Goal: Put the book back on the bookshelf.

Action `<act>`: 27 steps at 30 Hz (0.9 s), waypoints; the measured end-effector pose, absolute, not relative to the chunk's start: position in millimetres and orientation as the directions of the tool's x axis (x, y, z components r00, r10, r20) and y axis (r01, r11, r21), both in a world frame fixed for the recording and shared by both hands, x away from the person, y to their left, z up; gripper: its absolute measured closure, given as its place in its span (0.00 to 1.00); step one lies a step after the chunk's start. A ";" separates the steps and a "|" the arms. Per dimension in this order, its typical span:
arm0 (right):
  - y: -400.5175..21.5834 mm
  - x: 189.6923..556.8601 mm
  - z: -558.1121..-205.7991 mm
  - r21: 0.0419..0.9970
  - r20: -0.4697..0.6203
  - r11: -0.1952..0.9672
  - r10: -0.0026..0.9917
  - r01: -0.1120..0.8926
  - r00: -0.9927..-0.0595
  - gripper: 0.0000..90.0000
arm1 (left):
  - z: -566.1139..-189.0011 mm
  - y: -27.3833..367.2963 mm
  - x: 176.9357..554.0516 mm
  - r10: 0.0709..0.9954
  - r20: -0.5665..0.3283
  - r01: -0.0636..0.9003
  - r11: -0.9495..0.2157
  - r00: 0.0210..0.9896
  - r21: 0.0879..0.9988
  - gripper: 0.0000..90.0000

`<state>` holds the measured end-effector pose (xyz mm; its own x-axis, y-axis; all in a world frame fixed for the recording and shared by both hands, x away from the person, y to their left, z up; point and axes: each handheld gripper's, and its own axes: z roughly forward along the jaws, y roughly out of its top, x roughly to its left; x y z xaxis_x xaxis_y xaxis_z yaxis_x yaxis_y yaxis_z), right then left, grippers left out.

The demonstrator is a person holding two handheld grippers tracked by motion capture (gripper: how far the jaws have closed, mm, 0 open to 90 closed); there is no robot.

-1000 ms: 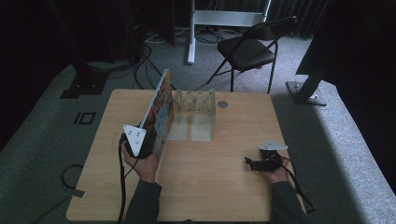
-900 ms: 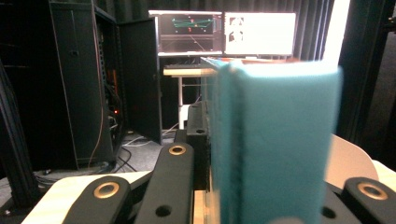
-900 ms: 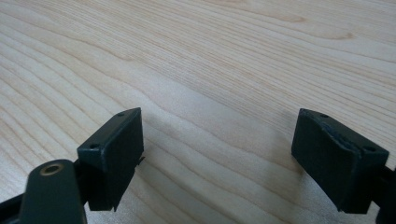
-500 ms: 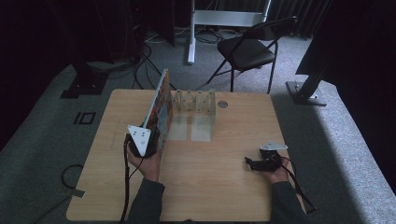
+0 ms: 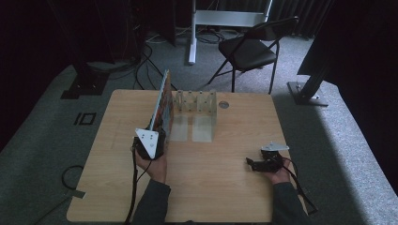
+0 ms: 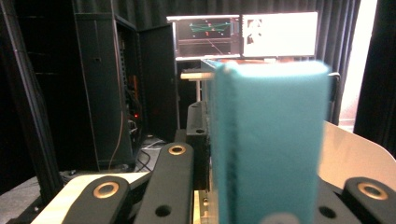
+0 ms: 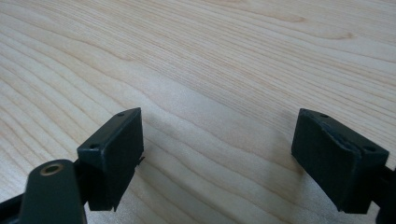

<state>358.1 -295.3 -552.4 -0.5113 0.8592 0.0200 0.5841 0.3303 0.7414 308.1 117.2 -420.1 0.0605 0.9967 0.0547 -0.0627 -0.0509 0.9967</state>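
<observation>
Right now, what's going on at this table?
A person's left gripper is shut on a book, holding it upright on edge beside a clear rack at the far side of the wooden table. The right gripper rests open and empty on the table, off to the right.

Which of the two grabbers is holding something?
The left gripper. It is shut on the edge of an upright book beside the clear rack. The right gripper is open over bare table.
</observation>
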 end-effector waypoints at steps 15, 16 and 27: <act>-295.4 358.2 -552.4 0.742 0.019 0.331 0.859 0.583 -0.512 0.18 | -426.3 112.3 312.0 0.999 0.023 -0.057 -0.022 0.023 0.998 0.89; -295.3 358.2 -552.4 0.742 0.019 0.331 0.859 0.584 -0.512 0.18 | -426.4 112.4 312.3 1.000 0.024 -0.057 -0.022 0.021 0.998 0.89; -295.3 358.1 -552.4 0.741 0.018 0.332 0.859 0.583 -0.512 0.18 | -427.9 114.7 313.7 1.000 0.005 -0.063 -0.005 0.007 0.998 0.89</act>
<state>358.1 -295.3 -552.4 -0.5120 0.8588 0.0178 0.5831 0.3322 0.7414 313.7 114.7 -427.9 0.0069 1.0000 0.0052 -0.0626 -0.0048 0.9980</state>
